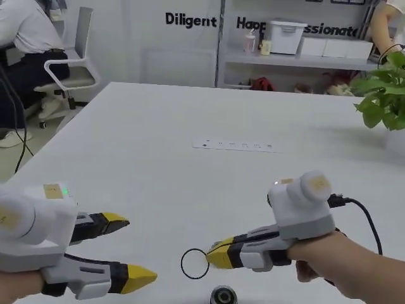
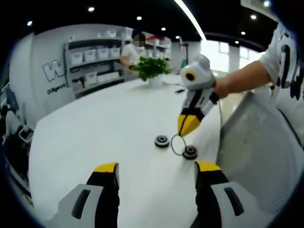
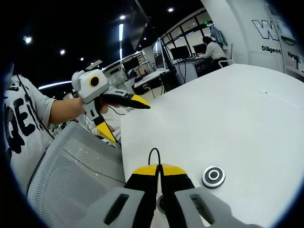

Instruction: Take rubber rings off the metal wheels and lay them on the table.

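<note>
Left gripper (image 1: 130,248) hangs left of the metal wheel (image 1: 223,295), jaws spread wide, nothing between them. Right gripper (image 1: 212,253), just beyond the wheel, has its yellow tips pinched together on the rubber ring (image 1: 181,264). The loop dangles from the tips, beyond and left of the wheel and free of it. In the left gripper view the ring's low end is at or just above the table (image 1: 190,126); cannot tell which. A second wheel (image 2: 162,141) sits near the first, with the ring between them.

Step in hand, as judged: laying this ring down.
- Lower until the loop rests flat on bare tabletop left of the wheel, not draped over either wheel.
- Part the jaws only slightly. Thin rubber may cling to one tip, so lift off slowly and straight up.
- The wheel lies close to the table's near edge, and a nudge could roll it off.
- The left gripper is free to steady the next wheel.

Surface: white, matt, smooth. A flush socket strip (image 1: 234,145) lies well beyond the wheel.

Room: a chair (image 1: 69,69) and a seated person (image 1: 19,38) far beyond-left of the wheel, shelves (image 1: 297,60) with white boxes far beyond it, and a plant (image 1: 383,95) beyond-right.
</note>
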Tool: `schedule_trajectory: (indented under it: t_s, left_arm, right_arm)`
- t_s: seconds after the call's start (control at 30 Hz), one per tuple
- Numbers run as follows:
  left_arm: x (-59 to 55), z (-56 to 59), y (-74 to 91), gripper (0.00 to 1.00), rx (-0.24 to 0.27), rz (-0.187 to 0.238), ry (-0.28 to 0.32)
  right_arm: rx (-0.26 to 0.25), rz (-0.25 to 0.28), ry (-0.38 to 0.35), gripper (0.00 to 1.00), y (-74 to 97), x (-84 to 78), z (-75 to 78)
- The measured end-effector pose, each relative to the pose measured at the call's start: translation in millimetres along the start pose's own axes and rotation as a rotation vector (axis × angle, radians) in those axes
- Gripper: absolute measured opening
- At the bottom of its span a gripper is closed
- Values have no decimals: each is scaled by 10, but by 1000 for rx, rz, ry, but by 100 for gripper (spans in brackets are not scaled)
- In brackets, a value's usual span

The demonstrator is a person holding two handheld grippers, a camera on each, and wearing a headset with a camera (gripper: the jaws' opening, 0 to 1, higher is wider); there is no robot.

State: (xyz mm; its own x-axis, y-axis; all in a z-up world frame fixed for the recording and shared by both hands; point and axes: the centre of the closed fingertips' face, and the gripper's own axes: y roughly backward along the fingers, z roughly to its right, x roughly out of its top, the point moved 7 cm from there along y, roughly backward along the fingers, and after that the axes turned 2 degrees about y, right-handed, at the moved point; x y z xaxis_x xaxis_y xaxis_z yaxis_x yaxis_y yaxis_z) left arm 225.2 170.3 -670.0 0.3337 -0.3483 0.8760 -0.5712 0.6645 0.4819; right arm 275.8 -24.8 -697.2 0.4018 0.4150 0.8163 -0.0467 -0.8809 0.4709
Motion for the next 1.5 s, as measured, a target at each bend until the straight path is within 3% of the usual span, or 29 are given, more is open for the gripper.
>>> schedule_trajectory:
  t_s: [0.47, 1.5]
  left_arm:
    - [-85, -32, 90, 66, 38, -6, 18]
    - [-100, -85, 137, 66, 66, 5, 47]
  right_arm:
    - [-34, 24, -30, 0, -115, 36, 60]
    - [-79, -65, -8, 0, -510, -159, 106]
